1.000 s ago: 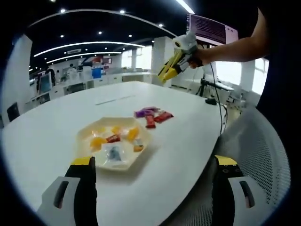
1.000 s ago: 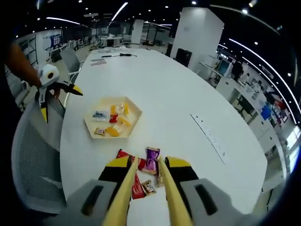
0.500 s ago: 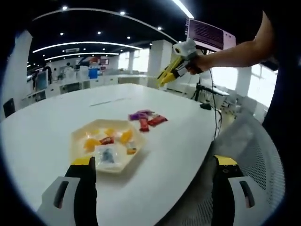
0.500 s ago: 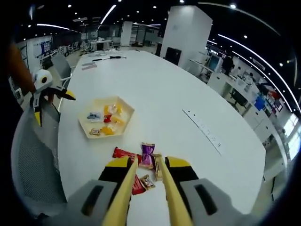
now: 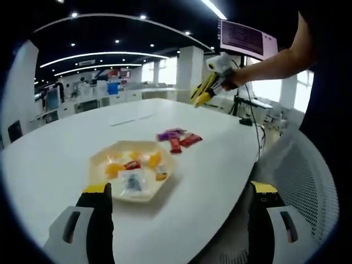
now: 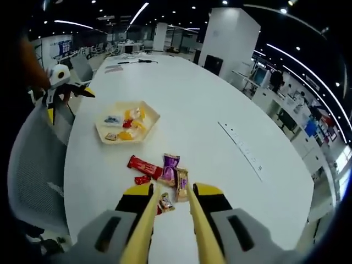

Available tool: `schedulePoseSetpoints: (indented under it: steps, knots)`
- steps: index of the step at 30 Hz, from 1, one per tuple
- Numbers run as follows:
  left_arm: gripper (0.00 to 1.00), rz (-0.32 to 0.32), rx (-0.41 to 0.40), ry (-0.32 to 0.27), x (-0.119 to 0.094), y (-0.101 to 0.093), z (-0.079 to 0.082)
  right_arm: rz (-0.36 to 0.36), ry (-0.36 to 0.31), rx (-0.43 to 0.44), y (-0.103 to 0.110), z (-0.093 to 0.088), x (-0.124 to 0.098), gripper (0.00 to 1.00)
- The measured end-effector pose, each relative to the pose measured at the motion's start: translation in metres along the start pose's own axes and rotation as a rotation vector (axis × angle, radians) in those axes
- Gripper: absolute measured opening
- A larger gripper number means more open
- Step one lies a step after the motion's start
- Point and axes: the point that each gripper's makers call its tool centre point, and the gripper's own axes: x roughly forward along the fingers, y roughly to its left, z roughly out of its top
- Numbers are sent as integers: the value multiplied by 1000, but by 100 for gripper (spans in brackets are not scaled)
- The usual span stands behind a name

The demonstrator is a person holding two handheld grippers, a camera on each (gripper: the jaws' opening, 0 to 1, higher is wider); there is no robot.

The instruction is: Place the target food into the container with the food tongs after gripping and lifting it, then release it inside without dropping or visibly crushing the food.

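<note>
Meanwhile, held yellow tongs (image 6: 169, 220) in right gripper (image 6: 170, 206), above wrapped snacks (image 6: 163, 170) beside hexagonal tray (image 6: 147, 124) on white table (image 6: 220, 110); left gripper (image 5: 179, 190) spread wide near tray.

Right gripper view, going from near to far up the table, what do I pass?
Food tongs held in the right claw → small snack packet → purple wrapped snack → hexagonal tray of sweets → items at the table's far end.
</note>
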Motion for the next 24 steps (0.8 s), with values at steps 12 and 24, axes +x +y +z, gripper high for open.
schedulePoseSetpoints:
  steps: [12, 24]
  knots:
    - [99, 19, 8, 6, -1, 5, -3, 21, 2, -17, -8, -7, 18, 27]
    - [99, 15, 9, 44, 0, 5, -10, 62, 54, 29, 6, -40, 43, 26]
